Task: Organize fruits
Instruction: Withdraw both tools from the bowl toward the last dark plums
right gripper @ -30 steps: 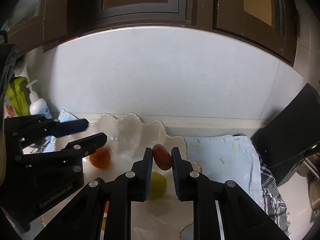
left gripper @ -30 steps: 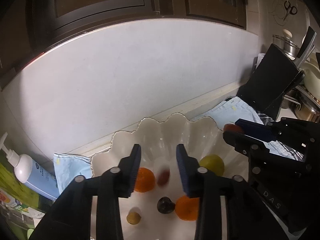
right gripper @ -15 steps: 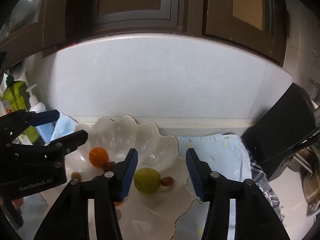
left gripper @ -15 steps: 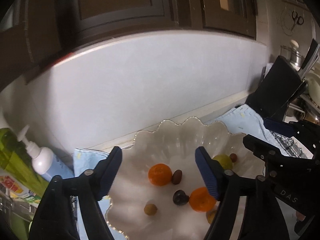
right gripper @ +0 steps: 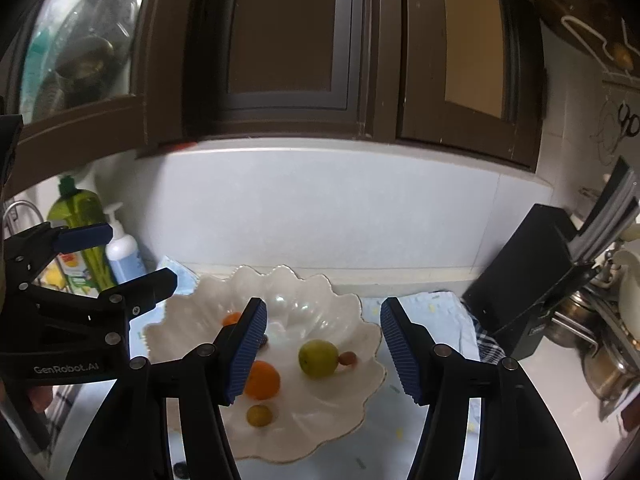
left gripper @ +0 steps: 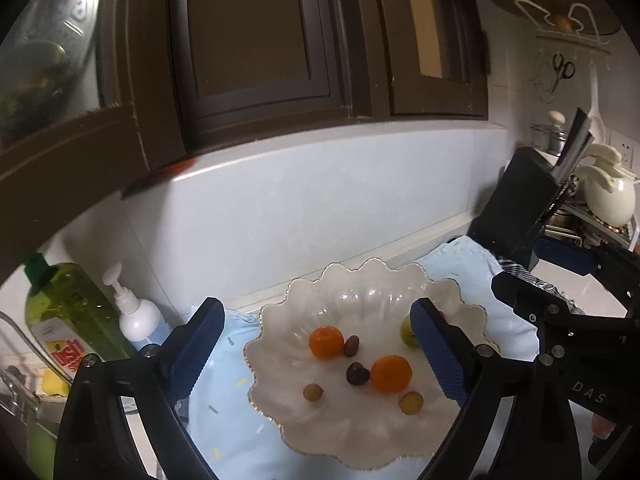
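A white scalloped bowl stands on a light blue cloth. Inside lie two oranges, a green fruit, dark grapes, pale grapes and a small reddish fruit. My left gripper hangs above and in front of the bowl, jaws still opening, nothing between them. My right gripper is likewise raised over the bowl, jaws opening and empty. Each gripper shows in the other's view, the right gripper at the right edge, the left gripper at the left.
A green dish-soap bottle and a white pump bottle stand left by the wall. A black knife block, a white jug and metal pots crowd the right. Dark cabinets hang overhead.
Both grippers opened and drew back and up from the bowl. The right one let go of the reddish fruit, which now lies beside the green fruit; the left dropped a small dark fruit by an orange.
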The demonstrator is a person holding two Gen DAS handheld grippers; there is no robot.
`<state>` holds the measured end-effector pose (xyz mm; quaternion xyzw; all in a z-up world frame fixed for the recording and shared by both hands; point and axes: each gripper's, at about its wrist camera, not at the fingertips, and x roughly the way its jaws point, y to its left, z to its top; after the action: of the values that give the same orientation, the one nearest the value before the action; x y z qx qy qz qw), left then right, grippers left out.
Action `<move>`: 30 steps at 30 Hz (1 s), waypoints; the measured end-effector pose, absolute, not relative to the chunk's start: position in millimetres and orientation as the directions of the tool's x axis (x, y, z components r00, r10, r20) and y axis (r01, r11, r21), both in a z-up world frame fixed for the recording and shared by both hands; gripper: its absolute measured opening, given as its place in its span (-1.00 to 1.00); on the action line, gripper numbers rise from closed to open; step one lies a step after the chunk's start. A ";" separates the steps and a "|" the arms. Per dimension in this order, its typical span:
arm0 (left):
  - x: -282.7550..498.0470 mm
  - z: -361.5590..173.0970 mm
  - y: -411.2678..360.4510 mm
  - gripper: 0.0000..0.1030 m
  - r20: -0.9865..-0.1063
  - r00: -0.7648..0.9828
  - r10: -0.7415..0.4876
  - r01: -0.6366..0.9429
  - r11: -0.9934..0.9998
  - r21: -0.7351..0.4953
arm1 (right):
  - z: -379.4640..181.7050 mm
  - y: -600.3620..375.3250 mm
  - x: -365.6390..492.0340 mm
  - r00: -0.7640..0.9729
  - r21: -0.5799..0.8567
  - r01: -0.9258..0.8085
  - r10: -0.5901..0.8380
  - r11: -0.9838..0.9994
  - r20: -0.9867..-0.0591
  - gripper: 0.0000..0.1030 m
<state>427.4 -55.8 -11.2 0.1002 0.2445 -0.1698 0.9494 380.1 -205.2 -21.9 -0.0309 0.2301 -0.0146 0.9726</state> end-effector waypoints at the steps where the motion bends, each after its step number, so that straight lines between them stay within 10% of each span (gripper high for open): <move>1: 421.7 -8.9 -53.9 0.89 -0.490 0.827 -0.275 0.372 0.921 0.111 | -20.5 -203.5 374.9 0.897 -0.066 0.017 -0.045 0.998 -0.441 0.17; 30: 340.0 -34.2 -21.7 0.90 -0.532 0.793 -0.296 0.437 0.885 0.158 | -52.2 -181.1 288.6 0.862 -0.003 0.038 -0.034 0.999 -0.506 0.17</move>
<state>340.0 -21.7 -34.2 0.1378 0.2550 -0.1957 0.9369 288.6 -181.1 -52.2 0.0035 0.2621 -0.0186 0.9649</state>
